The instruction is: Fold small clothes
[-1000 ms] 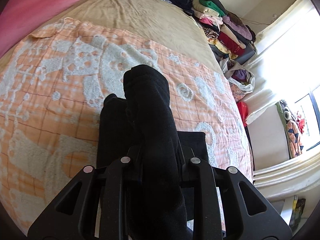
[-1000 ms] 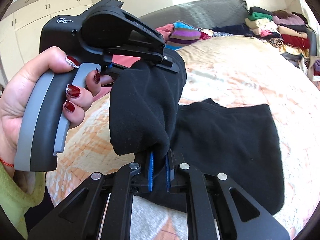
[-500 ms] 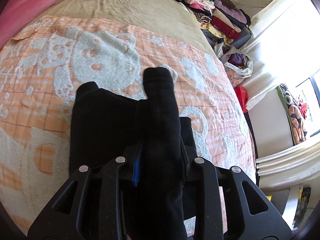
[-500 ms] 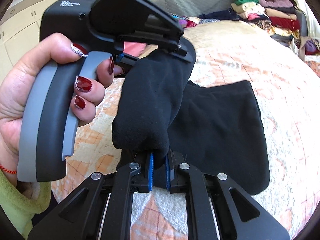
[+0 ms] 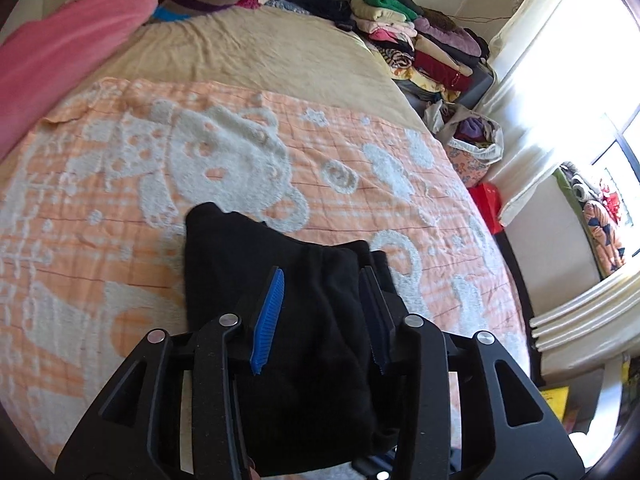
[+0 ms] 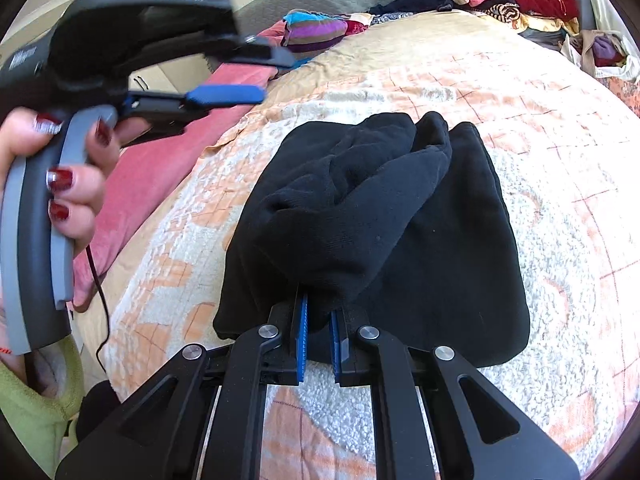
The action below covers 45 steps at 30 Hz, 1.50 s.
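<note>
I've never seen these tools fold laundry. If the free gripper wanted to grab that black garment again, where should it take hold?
Probably the bunched far end of the black garment, coming from the pink-blanket side where the open left gripper hovers. That ridge stands up off the bed, while the rest lies flat; the right gripper already pinches the near end.

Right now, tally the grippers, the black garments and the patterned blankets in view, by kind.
Grippers: 2, the left gripper open, the right gripper shut on cloth.
Garments, black: 1, the black garment.
Blankets, patterned: 1, the orange-and-white blanket.
Total: 4
</note>
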Motion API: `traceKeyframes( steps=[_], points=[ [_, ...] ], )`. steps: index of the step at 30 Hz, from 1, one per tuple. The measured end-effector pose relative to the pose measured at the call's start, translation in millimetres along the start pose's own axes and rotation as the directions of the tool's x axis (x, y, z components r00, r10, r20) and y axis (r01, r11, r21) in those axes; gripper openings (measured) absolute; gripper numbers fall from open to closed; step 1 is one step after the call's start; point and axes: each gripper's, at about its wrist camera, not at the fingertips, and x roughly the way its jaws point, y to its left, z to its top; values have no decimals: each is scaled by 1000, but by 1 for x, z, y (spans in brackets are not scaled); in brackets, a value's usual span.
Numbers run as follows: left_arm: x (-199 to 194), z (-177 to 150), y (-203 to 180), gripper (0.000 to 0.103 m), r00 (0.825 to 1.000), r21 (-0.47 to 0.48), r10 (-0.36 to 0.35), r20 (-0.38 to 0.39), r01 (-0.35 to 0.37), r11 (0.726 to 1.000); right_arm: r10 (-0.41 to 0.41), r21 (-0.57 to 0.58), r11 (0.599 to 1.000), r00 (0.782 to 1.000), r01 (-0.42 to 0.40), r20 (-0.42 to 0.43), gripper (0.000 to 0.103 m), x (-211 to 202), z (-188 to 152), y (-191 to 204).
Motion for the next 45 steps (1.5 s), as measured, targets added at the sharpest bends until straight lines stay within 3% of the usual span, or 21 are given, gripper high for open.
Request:
traceKeyframes(
  steps=[13,14,16,21,29,31,40,45],
  points=[
    [-30,-42,56,41,984,-20,157,88,-156,988,-43,14,999,998,43,39,13,-33,-4,-12],
    [-30,-46,60,41,984,-31,155,83,-153,988,-65,1,998,996,65,54,16,-38,-4,-11],
    [-28,-53,64,41,985,-36,157,76,-155,987,-102,-21,994,990,104,101,42,-51,-2,-10],
    [-18,-70,69,42,984,-29,169,48,-168,985,-92,-23,995,989,95,118,64,-54,6,-16],
    [-2,-90,67,45,987,18,163,4,-163,986,-20,59,998,1000,19,21,72,-20,13,-32],
    [0,-91,66,45,987,29,161,0,-161,986,-23,68,997,1000,23,11,81,-12,17,-32],
    [7,-94,67,48,987,26,157,-16,-156,987,22,112,994,998,-16,-52,86,24,44,-44],
    [9,-95,65,48,986,41,167,-16,-167,985,42,128,991,997,-33,-69,84,36,47,-47]
  ],
)
